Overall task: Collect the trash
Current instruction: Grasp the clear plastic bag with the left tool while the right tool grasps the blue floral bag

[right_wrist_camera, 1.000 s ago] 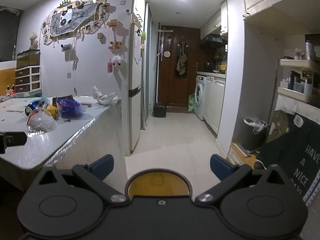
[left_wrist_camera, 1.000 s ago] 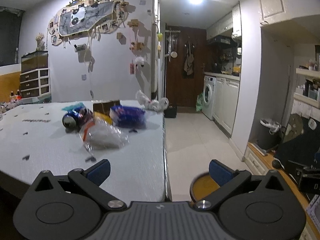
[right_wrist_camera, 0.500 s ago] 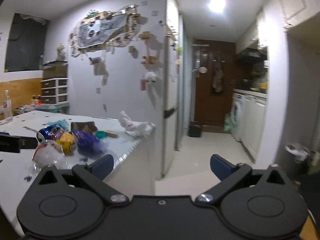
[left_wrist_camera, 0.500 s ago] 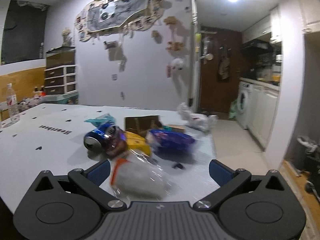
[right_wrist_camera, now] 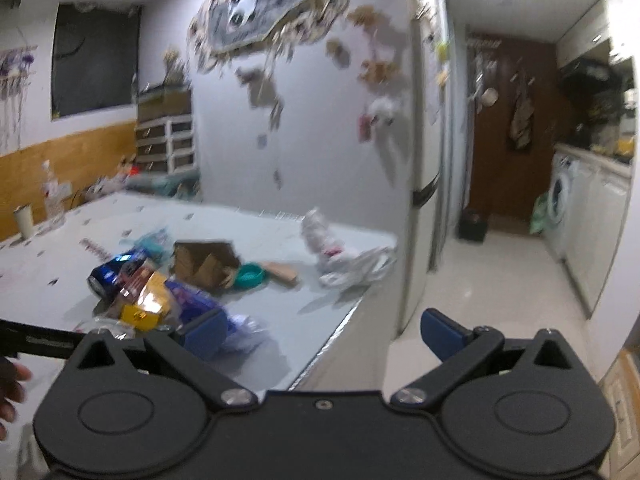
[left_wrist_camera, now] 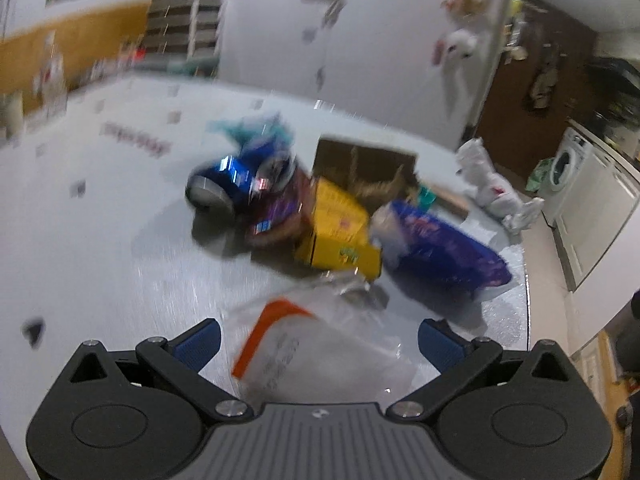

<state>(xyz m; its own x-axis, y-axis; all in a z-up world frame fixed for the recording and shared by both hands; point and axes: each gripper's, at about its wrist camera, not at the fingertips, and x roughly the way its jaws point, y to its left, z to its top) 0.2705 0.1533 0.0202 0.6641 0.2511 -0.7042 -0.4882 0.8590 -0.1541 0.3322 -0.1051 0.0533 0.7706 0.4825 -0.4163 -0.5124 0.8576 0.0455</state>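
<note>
White bench (left_wrist_camera: 100,248) fills the left wrist view; blurred frame. Trash heap sits near its right edge: purple snack bag (left_wrist_camera: 448,248), brown cardboard piece (left_wrist_camera: 360,160), yellow carton (left_wrist_camera: 340,224), blue can (left_wrist_camera: 228,184) on its side, white crumpled bag (left_wrist_camera: 492,184) apart toward the far corner. Nearest item is a clear plastic bag (left_wrist_camera: 320,348) with an orange strip, lying flat

Left gripper (left_wrist_camera: 318,344): jaws spread wide, nothing held. The clear bag lies between the two blue pads and partly under the gripper body, ahead of the rest of the heap

Right gripper (right_wrist_camera: 320,330): jaws wide, empty, off the bench's right edge; heap lies to its left, the purple bag just behind its left pad

Judgement: step in hand is the approach to the clear bag. Film is thin and flat, so best to come down low, pinch a raised crease near the orange strip, close slowly; a shallow bite would likely slip
</note>
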